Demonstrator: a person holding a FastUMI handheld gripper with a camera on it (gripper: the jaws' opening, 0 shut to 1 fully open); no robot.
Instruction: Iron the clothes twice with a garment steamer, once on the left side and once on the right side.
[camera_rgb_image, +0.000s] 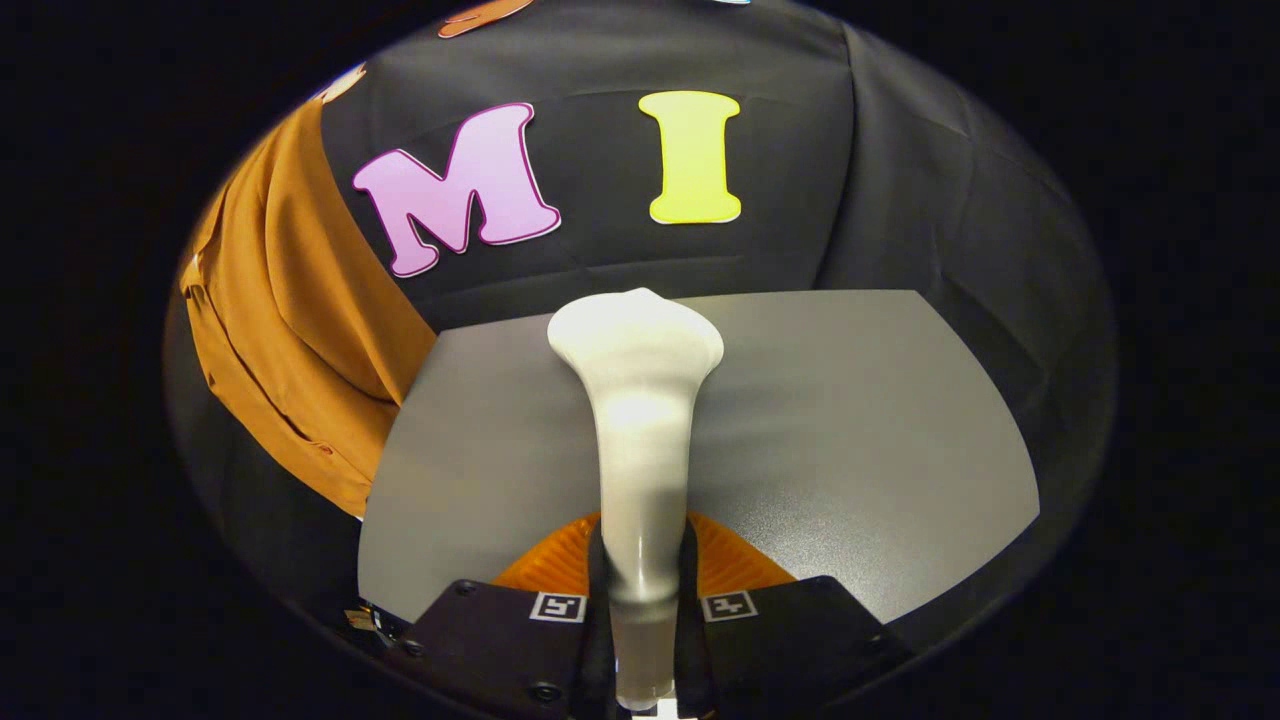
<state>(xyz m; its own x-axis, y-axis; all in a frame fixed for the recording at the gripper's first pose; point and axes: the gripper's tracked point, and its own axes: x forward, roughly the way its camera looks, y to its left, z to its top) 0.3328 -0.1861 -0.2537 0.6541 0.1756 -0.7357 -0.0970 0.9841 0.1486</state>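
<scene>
Black cloth forms the booth wall (850, 180) behind a grey table (850, 430), which spreads from 9 to 3 o'clock ahead of my gripper (640, 600). My gripper's two fingers (500, 630) are drawn nearly together, each pressing a side of the white garment steamer (640, 400), so I hold it by its narrow handle. From the fingers the steamer runs straight toward 12 o'clock, widening into a flared head that ends over the far edge of the table. An orange ribbed piece (730, 560) sits under the handle, just ahead of the fingers. The clothes (290, 300), an orange-brown garment, hang at 10 o'clock against the wall, well apart from the steamer head, their lower folds reaching beside the table's left edge.
</scene>
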